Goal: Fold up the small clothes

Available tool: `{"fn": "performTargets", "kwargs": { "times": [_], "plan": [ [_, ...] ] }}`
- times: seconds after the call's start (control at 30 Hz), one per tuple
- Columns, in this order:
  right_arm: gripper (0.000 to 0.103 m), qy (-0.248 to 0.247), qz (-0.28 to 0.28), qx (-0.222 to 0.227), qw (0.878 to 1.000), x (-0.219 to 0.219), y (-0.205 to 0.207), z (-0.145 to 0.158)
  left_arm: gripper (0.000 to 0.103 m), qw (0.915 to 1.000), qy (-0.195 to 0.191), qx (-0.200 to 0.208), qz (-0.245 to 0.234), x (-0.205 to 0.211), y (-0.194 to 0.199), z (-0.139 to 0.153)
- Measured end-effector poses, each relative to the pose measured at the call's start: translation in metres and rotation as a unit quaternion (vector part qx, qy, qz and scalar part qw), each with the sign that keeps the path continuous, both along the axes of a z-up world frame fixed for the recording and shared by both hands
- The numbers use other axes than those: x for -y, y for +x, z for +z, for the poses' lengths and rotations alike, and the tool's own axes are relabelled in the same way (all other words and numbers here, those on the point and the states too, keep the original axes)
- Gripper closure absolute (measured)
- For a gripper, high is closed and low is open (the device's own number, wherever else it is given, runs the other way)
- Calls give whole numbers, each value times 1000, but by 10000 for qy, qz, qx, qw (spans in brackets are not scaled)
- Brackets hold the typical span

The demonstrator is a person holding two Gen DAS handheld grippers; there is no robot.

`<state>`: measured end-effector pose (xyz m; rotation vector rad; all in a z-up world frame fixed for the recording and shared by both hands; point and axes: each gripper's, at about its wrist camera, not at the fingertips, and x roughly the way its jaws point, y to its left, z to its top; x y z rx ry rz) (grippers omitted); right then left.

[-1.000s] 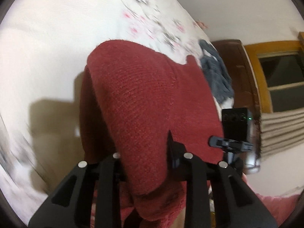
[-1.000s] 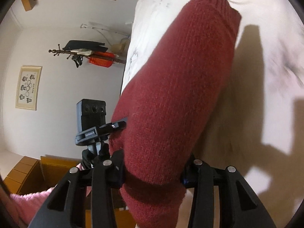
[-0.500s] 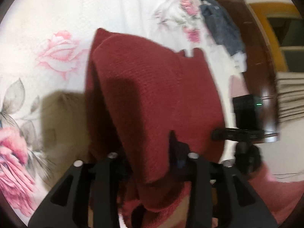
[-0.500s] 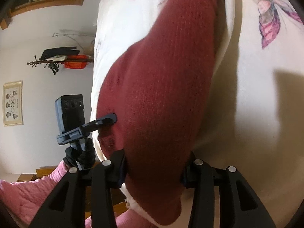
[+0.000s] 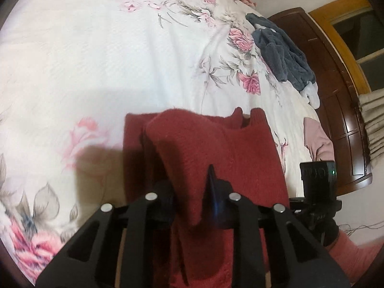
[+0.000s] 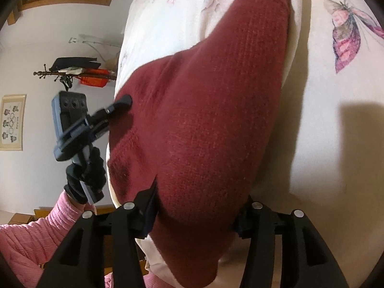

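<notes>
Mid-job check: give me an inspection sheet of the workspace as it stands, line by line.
Surface: bed with white floral sheet, lightly wrinkled.
Job's things: red knit sweater, partly lying on the sheet, near edge lifted by both tools.
Clutter: dark blue-grey garment and pink garment near the far bed edge.
Grippers: left tool shut on the sweater; right tool shut on the sweater.
Cables: thin cable on the floor by the bed.
Surroundings: dark wooden headboard, window, curtain, coat rack, framed picture.
</notes>
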<state>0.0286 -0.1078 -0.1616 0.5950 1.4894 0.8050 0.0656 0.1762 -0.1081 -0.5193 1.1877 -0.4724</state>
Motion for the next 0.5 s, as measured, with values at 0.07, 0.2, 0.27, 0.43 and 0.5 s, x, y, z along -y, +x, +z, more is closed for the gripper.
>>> {"fn": "performTargets", "kwargs": {
  "times": [0.07,0.2,0.27,0.43,0.5],
  "plan": [
    [50,-6,4,11,10000,0,-1,1,85,9998,214,14,-40,-1,2,-2],
    [49,-84,95,104,9999,12,-8,0,80,9980,80,-623,14,-19,5,-44],
    [46,-233,200,180,9994,9,-6,1,64,9976,-60,-666,161,-26,5,-42],
    [44,-257,243,122,9993,7,0,-1,35,9978,56,-650,72,-31,-14,-18],
    [43,-232,195,76,9995,3,3,-3,31,9973,133,-722,-59,-31,-24,-19]
  ]
}}
